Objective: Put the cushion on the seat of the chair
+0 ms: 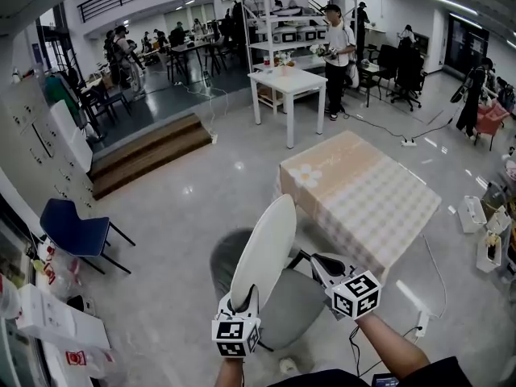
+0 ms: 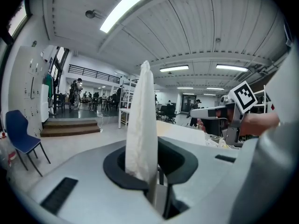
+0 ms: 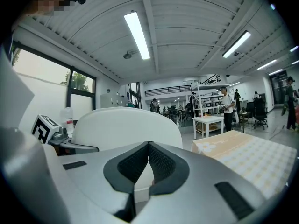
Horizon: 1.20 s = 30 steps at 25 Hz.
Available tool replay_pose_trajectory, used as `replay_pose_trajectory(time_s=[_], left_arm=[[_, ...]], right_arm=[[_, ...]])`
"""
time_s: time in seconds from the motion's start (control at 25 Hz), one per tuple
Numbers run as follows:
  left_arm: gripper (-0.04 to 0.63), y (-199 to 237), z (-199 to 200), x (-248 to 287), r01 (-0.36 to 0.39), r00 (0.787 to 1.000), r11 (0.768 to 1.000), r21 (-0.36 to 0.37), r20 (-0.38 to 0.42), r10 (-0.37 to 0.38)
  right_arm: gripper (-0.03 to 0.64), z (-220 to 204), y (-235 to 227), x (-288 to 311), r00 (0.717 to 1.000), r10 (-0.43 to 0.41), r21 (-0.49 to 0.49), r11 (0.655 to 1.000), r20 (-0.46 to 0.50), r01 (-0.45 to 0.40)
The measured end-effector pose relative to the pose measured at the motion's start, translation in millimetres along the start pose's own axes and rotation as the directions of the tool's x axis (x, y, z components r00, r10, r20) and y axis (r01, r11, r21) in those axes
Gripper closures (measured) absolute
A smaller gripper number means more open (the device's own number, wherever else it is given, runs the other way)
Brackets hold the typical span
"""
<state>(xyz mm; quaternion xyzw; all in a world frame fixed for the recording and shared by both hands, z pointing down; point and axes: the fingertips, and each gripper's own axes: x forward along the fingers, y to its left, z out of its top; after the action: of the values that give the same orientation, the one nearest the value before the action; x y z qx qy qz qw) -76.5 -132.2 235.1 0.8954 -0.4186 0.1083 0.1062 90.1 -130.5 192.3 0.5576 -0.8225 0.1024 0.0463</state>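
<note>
A white oval cushion stands on edge above the grey chair, whose round seat lies right under it. My left gripper is shut on the cushion's lower edge; in the left gripper view the cushion rises edge-on from between the jaws. My right gripper is just right of the cushion and points at its broad face. In the right gripper view its jaws meet at the tips with nothing between them, and the cushion fills the space behind.
A table with a beige checked cloth stands close behind the chair on the right. A blue chair and white boxes are at the left. Wooden steps, a white table and several people are farther back.
</note>
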Motion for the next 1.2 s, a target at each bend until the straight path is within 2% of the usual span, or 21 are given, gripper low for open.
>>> replay_pose_trajectory(time_s=[0.64,1.0,1.2], left_arm=[[0.528,-11,-37,27,0.001,0.996,0.999,-0.036,-0.084,-0.004],[0.528,-14,-66,45,-0.006,0.99,0.998,-0.062,-0.138,-0.003],[0.528,-13,-78,46,-0.018,0.99,0.997,-0.081,-0.14,0.007]], right_arm=[[0.597,-45,-34,7,0.997,-0.008,0.069,0.998,-0.071,0.012],[0.597,-74,-47,23,0.991,0.007,0.087,0.996,-0.132,0.005],[0.598,-92,-47,29,0.987,0.013,0.07,0.998,-0.159,-0.002]])
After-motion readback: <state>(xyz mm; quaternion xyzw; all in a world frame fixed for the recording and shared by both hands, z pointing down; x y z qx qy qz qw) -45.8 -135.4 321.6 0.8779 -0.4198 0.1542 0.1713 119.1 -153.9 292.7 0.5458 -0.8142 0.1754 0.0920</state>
